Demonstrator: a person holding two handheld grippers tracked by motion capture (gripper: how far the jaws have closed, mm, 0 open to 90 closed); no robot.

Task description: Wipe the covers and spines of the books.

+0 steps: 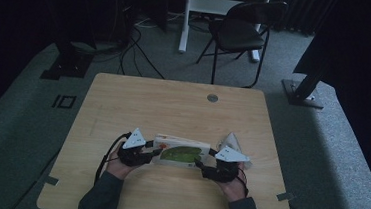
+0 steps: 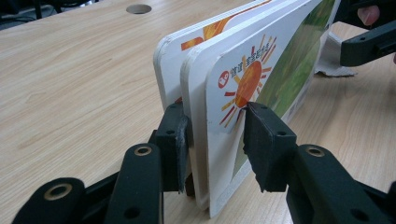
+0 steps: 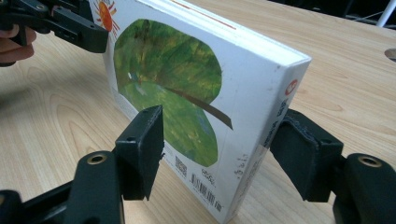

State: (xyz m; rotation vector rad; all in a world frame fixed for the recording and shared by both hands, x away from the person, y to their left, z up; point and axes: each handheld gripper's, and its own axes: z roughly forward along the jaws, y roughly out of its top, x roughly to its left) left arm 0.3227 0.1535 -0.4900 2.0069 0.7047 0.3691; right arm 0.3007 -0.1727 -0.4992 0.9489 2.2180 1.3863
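A white board book (image 1: 182,153) with a green leaf and an orange sun on its cover stands on edge near the front of the wooden table (image 1: 173,108), between both hands. My left gripper (image 1: 147,154) holds its open-edge end. In the left gripper view the left gripper (image 2: 215,126) is shut on the book (image 2: 261,70), one pad on the front cover by the sun, the other on the back board, the thick pages slightly splayed. My right gripper (image 1: 203,165) is at the spine end. In the right gripper view the right gripper (image 3: 219,135) straddles the book (image 3: 177,74) at its spine corner, pads close beside it, not visibly pressing.
A small whitish folded piece (image 2: 334,56) lies on the table just beyond the book, near the right hand. A round cable hole (image 1: 212,97) sits at the table's far edge. A black chair (image 1: 244,29) and stand bases are on the floor behind.
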